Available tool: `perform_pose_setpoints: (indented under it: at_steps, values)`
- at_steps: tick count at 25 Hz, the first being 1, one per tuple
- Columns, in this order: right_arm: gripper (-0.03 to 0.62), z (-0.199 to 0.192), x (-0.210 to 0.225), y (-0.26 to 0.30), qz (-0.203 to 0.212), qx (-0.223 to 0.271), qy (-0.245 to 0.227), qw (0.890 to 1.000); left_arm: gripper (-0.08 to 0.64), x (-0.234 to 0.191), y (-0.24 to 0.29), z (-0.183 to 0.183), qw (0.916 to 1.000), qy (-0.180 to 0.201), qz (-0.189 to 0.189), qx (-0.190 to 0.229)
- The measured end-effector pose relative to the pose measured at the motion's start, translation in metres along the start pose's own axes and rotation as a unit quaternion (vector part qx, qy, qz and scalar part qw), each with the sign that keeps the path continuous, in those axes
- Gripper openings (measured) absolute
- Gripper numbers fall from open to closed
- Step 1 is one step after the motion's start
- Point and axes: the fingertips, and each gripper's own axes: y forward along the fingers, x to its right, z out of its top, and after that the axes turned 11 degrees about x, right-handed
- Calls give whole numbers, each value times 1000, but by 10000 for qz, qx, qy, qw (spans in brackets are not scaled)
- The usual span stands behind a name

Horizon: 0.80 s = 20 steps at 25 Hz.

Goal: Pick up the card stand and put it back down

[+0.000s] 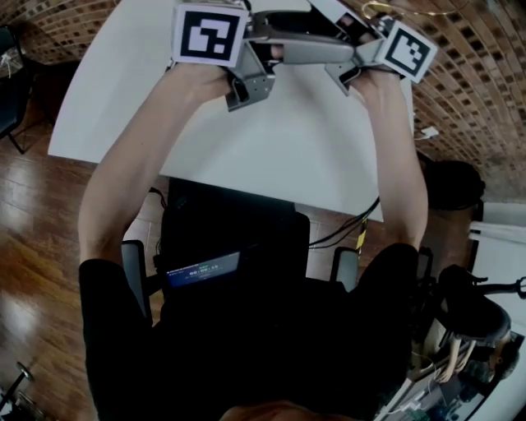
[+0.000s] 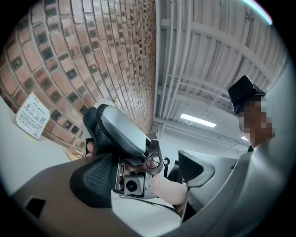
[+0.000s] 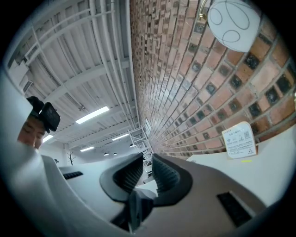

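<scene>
The card stand (image 1: 386, 10) is a thin gold wire piece at the far edge of the white table (image 1: 288, 156), by the brick wall. In the left gripper view its gold base (image 2: 76, 149) shows low against the wall. In the right gripper view a round white card (image 3: 233, 18) sits at the top on gold wire. Both grippers are lifted above the table and tilted up, apart from the stand. My left gripper (image 1: 246, 82) (image 2: 143, 173) is wide open and looks at the right gripper's body (image 2: 122, 132). My right gripper (image 1: 345, 74) (image 3: 147, 173) has a narrow empty gap between its pads.
A small white sign card (image 2: 32, 115) (image 3: 238, 140) leans against the brick wall (image 1: 468, 90) at the table's back. A black chair (image 1: 230, 238) and cables lie under the table's near edge, over a wooden floor (image 1: 33, 247). Equipment clutter stands at the lower right (image 1: 468, 329).
</scene>
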Motion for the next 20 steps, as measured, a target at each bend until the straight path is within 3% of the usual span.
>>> perform_pose_setpoints:
  at_steps: [8, 13, 20]
  values:
    - [75, -2, -32, -14, 126, 198, -163, 9996, 442, 28, 5, -16, 9998, -79, -148, -53]
    - [75, -18, -71, -29, 160, 201, -416, 9988, 442, 67, -3, -38, 9994, -62, -340, -28]
    - [75, -29, -95, -43, 88, 174, -353, 9992, 442, 93, -5, -54, 9987, -234, -460, -36]
